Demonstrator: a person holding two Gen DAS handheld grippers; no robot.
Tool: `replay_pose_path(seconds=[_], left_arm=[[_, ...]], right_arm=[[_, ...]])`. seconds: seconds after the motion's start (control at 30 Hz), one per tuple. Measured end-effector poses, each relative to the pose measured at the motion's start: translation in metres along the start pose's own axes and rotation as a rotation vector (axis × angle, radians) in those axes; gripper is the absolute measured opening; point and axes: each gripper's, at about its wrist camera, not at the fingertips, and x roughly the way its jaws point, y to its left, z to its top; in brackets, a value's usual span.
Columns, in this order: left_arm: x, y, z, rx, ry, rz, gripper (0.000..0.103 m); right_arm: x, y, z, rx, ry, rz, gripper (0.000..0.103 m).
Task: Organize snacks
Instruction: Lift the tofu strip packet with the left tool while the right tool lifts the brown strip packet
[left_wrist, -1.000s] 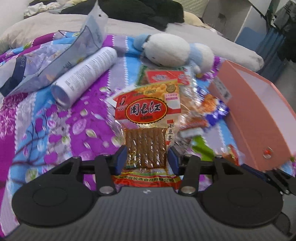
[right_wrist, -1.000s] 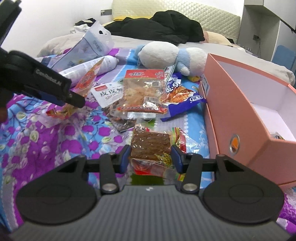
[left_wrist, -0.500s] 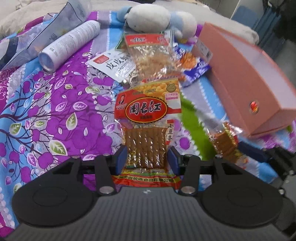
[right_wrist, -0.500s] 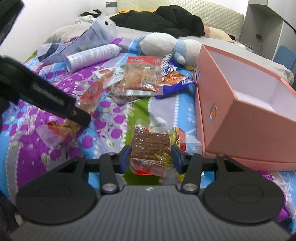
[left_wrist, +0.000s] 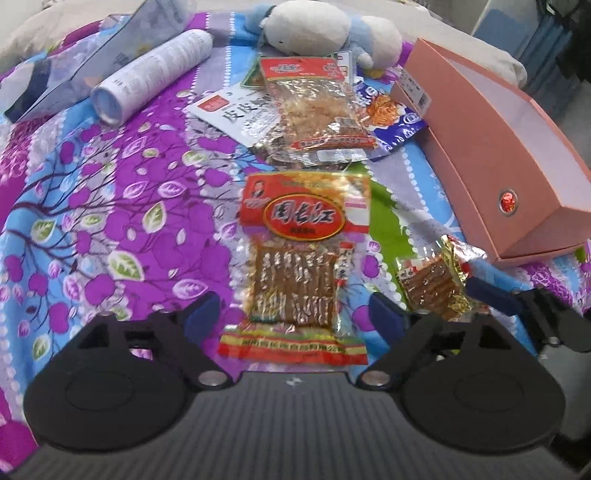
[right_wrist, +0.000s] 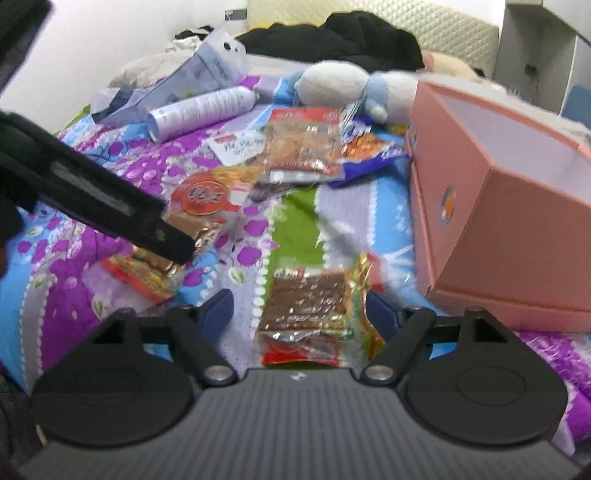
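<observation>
The left gripper (left_wrist: 293, 317), clamped on the red tofu packet (left_wrist: 301, 258) half a second ago, has just been opening; its jaws now stand wide and clear, with the packet lying flat on the purple bedspread (left_wrist: 110, 192) between them. The right gripper (right_wrist: 299, 308) has likewise just been opening, letting go of the gold-edged snack packet (right_wrist: 314, 314), which rests between its parted jaws, left of the pink box (right_wrist: 498, 206)
</observation>
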Motion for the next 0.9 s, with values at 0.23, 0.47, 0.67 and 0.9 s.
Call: replay_pose_path(seconds=[0.23,0.47,0.67,0.9], left_arm=[[-0.006,0.012,-0.005,-0.040,0.005,-0.024,0.097],[0.003,0.001,0.004,0.032,0.000,-0.041,0.098],[0.021,-0.013,0.010,0.114,0.029,-0.020,0.098],[0.044,-0.013,-0.001,0.144,0.013,0.061,0.098]], right_arm=[[0.005,-0.007,-0.006,0.034,0.017,0.044,0.059],[-0.008,-0.005,-0.002,0.005,0.009,0.042,0.054],[-0.018,-0.008,-0.007,-0.004,0.015,0.029,0.054],[-0.014,-0.016,-0.013,0.028,0.033,0.030,0.054]])
